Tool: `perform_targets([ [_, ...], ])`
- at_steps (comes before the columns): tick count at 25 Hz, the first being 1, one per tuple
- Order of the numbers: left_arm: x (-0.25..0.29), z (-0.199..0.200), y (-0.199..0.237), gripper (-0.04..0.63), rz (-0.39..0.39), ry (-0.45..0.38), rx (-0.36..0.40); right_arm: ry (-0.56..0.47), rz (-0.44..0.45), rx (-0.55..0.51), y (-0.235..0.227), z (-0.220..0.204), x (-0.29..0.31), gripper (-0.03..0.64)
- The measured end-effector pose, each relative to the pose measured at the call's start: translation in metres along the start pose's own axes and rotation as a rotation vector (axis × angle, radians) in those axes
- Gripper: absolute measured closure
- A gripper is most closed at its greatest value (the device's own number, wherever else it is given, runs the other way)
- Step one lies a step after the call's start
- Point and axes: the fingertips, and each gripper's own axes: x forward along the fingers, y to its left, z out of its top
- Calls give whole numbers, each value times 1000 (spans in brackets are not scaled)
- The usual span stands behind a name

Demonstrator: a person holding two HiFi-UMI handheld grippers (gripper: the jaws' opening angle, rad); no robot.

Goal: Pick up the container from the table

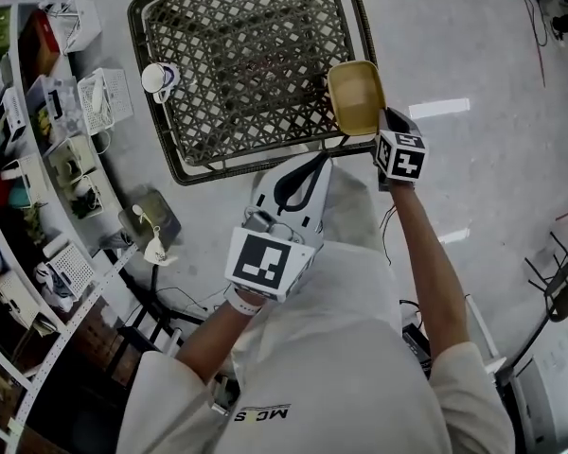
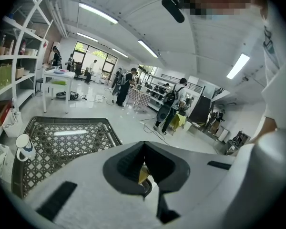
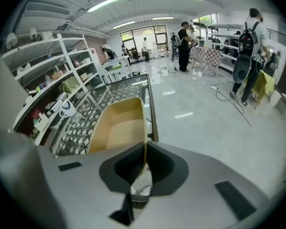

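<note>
Right gripper [image 3: 146,150], jaws clamped on the yellow container [image 3: 118,128] rim at the counter's [image 1: 235,57] 4 o'clock edge, apparently lifted clear; left gripper [image 1: 314,163] jaws together, idle.

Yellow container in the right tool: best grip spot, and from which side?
The thin wall at the rim, from the near end. The container is an open, shallow tub, so one jaw fits inside and one outside. The right tool is shut on that near wall this way now.

White mug [image 1: 157,77], cluttered shelves [image 3: 33,46], person with backpack [image 3: 250,37]
</note>
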Motion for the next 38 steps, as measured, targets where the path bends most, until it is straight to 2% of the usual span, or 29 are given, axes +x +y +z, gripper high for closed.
perform_targets([
  [14,-19,41,-6,575,21,-86,64,-160,68,-72,8,63,-86,588],
  [19,-34,59,-7,575,46,-138,81,-267,94,-108,20,103,-135,588],
  [27,-62,79,-5,575,110,-229,95,-440,146,-108,46,152,-216,588],
  [38,-98,92,-8,575,153,-317,90,-620,215,-170,87,184,-304,588],
])
